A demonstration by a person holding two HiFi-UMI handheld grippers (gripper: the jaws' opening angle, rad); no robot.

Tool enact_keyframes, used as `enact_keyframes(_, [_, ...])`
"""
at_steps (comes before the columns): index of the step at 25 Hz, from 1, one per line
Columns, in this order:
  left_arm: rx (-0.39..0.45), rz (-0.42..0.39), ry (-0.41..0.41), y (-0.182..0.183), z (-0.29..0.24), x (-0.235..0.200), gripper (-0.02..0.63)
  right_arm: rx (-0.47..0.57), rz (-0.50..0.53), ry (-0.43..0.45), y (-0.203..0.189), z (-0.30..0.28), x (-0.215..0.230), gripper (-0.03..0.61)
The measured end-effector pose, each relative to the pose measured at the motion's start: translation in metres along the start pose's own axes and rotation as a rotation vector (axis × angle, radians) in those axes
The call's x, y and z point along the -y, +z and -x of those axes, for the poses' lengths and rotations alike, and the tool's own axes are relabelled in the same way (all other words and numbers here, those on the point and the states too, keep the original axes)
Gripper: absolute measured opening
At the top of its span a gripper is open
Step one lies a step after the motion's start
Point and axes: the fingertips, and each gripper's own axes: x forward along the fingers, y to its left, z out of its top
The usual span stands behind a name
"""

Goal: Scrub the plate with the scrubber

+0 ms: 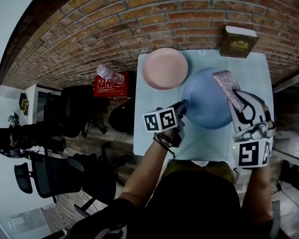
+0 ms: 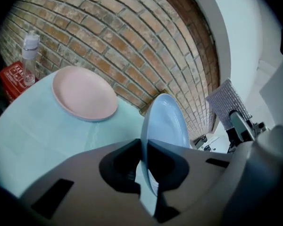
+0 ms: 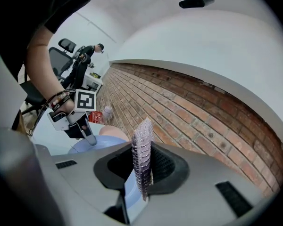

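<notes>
The left gripper (image 1: 181,108) is clamped on the rim of the blue plate (image 1: 204,101), holding it tilted over the desk (image 1: 154,133). The right gripper (image 1: 237,97) pinches the scrubber (image 1: 225,82) near the plate's right edge. Both are in hand, so the scrubbing itself looks still to do.

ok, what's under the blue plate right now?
Only pale teal table shows around it. The blue plate, pinched at its rim by the left tool, hides the patch directly beneath in the head view, so nothing there can be confirmed.
</notes>
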Motion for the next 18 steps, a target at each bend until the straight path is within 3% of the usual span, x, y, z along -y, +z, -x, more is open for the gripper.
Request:
enact_keyframes(10, [0.247,-0.177,-0.095,0.089,0.068,0.095,0.034,0.099,0.011,-0.071,0.058,0.000,0.017,0.091])
enact_keyframes(14, [0.326,-0.200,-0.138,0.107,0.089,0.125,0.034,0.124,0.032,-0.140,0.084,0.009,0.042,0.091])
enact_keyframes(18, [0.355,-0.194,-0.154,0.112,0.098,0.135,0.034,0.135,0.021,-0.198,0.094,0.017,0.059,0.091])
